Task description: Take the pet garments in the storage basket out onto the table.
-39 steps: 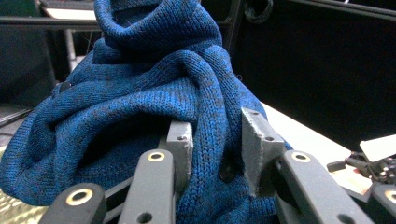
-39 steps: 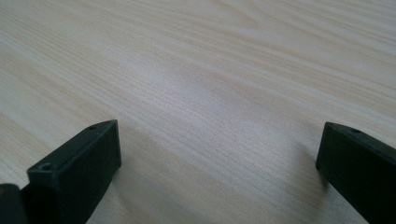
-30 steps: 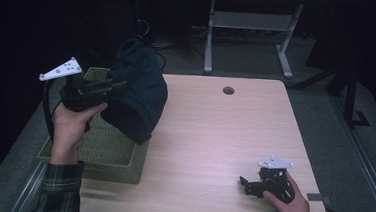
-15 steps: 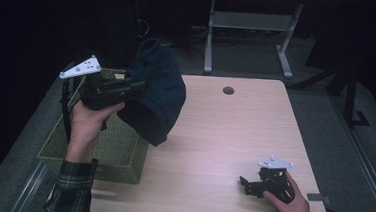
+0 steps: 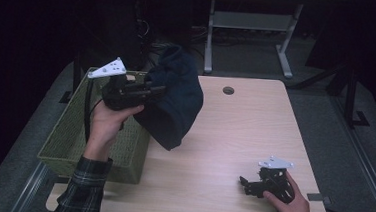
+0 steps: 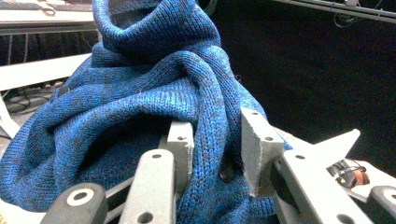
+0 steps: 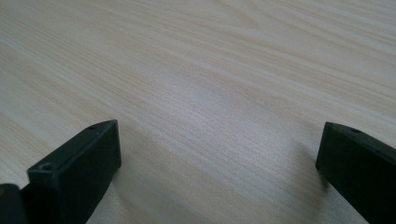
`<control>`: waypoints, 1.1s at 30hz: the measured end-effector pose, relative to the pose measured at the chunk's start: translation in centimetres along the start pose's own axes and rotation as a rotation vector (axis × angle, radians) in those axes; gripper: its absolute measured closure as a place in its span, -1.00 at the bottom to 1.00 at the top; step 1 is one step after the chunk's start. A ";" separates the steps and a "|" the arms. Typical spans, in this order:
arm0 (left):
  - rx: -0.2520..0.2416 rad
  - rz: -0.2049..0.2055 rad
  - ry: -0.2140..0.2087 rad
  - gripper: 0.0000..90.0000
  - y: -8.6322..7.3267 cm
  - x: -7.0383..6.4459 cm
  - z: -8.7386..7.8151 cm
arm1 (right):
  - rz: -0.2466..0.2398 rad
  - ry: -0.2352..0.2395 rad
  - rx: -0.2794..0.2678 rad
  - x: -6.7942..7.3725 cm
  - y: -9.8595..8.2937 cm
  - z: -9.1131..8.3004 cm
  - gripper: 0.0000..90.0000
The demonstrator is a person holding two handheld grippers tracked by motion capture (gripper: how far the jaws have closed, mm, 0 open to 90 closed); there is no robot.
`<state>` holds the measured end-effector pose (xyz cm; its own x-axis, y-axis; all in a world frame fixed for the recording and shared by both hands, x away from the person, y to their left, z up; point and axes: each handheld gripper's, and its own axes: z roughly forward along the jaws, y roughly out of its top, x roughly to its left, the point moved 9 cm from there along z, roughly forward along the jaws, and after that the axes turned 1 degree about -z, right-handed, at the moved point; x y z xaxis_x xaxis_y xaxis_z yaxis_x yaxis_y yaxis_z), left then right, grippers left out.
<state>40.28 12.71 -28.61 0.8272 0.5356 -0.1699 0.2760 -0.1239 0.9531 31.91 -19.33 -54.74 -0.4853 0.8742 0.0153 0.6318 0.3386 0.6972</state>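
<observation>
While the left tongs point(image 5: 149, 89), left of frame centre in the high view, clamp a fold of the blue knit garment point(image 5: 173, 102), its bulk hangs lengthwise between basket point(image 5: 68, 138) and tabletop point(image 5: 234, 134), nearer these than the right tongs point(image 5: 244, 184), agape and resting at lower right.

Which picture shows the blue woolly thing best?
The left gripper view: the blue knitted garment is close up, its knit clear, with a fold pinched in the left tool. The high view shows it whole but dark, hanging over the table beside the green basket.
</observation>
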 end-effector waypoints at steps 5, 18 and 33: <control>0.011 0.007 -0.021 0.49 -0.2 -0.7 1.5 | 0.002 0.001 0.000 0.0 0.0 0.0 -1.00; 0.082 0.025 -0.071 0.49 -1.9 -2.2 5.6 | 0.000 0.000 -0.001 0.0 0.0 0.0 -1.00; 0.189 0.048 -0.116 0.49 -5.5 -4.2 10.9 | -0.001 0.000 -0.002 0.0 0.0 0.0 -1.00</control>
<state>40.62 2.07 -35.87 0.8893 0.4270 -0.1640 0.3132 -0.3073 0.8986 31.91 -19.33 -54.74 -0.4862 0.8737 0.0147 0.6303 0.3389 0.6985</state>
